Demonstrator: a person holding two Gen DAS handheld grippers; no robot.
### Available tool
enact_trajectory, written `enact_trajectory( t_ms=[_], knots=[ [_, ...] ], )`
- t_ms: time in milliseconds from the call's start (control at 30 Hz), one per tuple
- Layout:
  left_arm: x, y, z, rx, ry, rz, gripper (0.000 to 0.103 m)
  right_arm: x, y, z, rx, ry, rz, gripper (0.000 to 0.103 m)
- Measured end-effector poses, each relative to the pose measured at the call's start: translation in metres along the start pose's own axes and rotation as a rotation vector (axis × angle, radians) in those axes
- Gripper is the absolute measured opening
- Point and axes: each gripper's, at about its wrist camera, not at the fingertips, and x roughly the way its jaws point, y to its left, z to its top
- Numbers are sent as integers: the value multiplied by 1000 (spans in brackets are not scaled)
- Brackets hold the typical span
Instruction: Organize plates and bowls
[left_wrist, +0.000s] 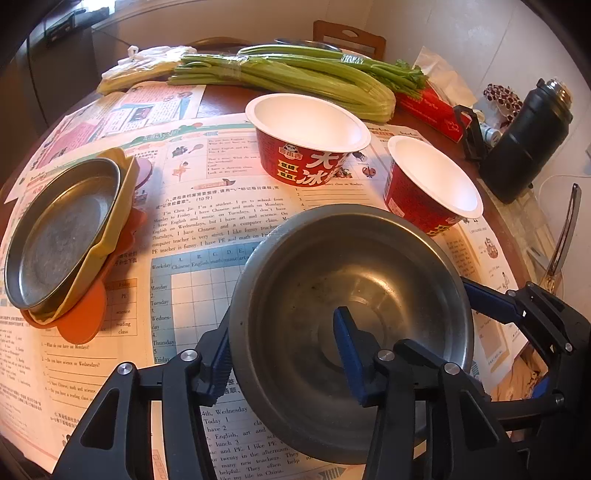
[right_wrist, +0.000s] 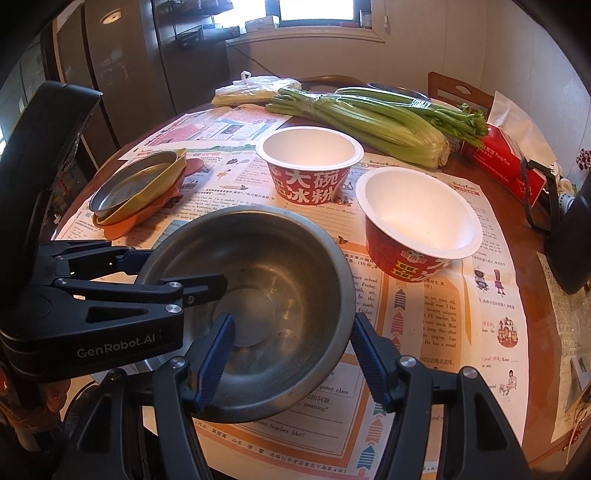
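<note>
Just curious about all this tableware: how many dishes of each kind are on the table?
Round steel bowl: 1
Red paper bowls with white insides: 2
Shallow steel plate: 1
Yellow plastic tray: 1
Orange plastic plate: 1
Total: 6

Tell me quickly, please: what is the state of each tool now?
Left tool: open, fingers astride the rim of the steel bowl, not clamped.
Right tool: open, astride the opposite rim of the same bowl.

A dull steel bowl (right_wrist: 255, 295) sits upright at lower centre. Two red paper bowls (right_wrist: 309, 162) (right_wrist: 419, 221), white inside, stand behind it. At left, a steel plate (right_wrist: 136, 182) tops yellow and orange plates.
</note>
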Motion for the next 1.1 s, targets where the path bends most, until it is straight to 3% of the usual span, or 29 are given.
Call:
enact_trajectory(
  t_ms=[300,1100],
  knots=[
    [3,1,1,-3,15,-26,55,1,-5,0,19,9,21,65],
    [-27,21,25,-49,-61,-46,57,-18,-16,27,45,-52,29,65]
  ],
)
